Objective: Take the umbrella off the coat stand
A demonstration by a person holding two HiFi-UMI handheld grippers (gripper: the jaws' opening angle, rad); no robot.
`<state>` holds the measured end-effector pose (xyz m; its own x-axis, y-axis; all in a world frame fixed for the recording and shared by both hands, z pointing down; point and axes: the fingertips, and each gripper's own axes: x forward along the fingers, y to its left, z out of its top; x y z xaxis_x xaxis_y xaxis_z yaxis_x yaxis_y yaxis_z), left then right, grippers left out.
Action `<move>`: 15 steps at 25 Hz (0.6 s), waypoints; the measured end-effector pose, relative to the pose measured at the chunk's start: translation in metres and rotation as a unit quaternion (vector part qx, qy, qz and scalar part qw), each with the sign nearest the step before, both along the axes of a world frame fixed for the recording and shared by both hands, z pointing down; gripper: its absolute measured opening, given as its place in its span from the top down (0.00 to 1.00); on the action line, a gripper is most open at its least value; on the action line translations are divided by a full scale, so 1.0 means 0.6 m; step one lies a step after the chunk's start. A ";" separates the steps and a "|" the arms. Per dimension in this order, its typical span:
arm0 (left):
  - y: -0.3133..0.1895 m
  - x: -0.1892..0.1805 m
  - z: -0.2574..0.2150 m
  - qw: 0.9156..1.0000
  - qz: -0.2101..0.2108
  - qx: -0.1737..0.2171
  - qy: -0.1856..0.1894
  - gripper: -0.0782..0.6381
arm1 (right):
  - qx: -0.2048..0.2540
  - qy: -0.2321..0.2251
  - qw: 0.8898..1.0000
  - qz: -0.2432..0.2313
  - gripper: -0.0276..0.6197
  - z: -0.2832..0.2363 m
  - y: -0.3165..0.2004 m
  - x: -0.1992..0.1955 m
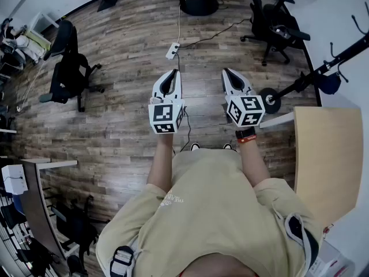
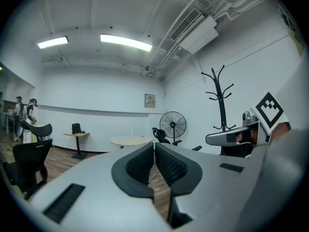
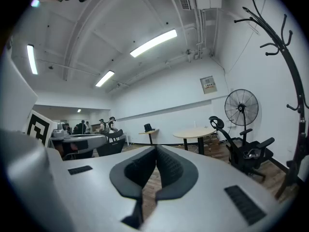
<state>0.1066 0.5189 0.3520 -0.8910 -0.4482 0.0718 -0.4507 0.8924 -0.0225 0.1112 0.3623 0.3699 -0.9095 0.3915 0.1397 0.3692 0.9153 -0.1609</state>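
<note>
2 tools [image 1: 174,74] [image 1: 227,73], 1 coat stand [image 1: 312,77], 1 fan [image 3: 241,108], 1 pwr strip [image 1: 172,51]

Coat stand [image 1: 311,76] top beyond right edge

No legible text, labels or numbers.

Holds left gripper [image 1: 173,74] and right gripper [image 1: 228,73] out front, side by side and about level (right dipped slightly), forearms [image 1: 163,166] stretched forward. Has both pairs of jaws pressed together, empty.
</note>
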 end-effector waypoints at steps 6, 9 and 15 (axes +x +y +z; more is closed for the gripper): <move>0.012 -0.001 0.046 1.000 0.013 0.010 0.007 0.85 | 0.006 0.013 1.000 -0.007 0.93 0.048 0.041 0.007; 0.010 0.001 0.070 0.999 0.024 0.007 0.022 0.85 | 0.002 0.033 0.999 0.005 0.93 0.075 0.039 0.016; -0.015 -0.058 0.095 0.997 0.055 0.008 0.047 0.85 | -0.033 0.056 0.997 0.048 0.93 0.102 0.004 -0.023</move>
<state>0.0718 0.5097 0.4088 -0.8264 -0.5443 0.1443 -0.5450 0.8376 0.0381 0.0972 0.3650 0.4311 -0.9233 0.3152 0.2193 0.2571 0.9317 -0.2567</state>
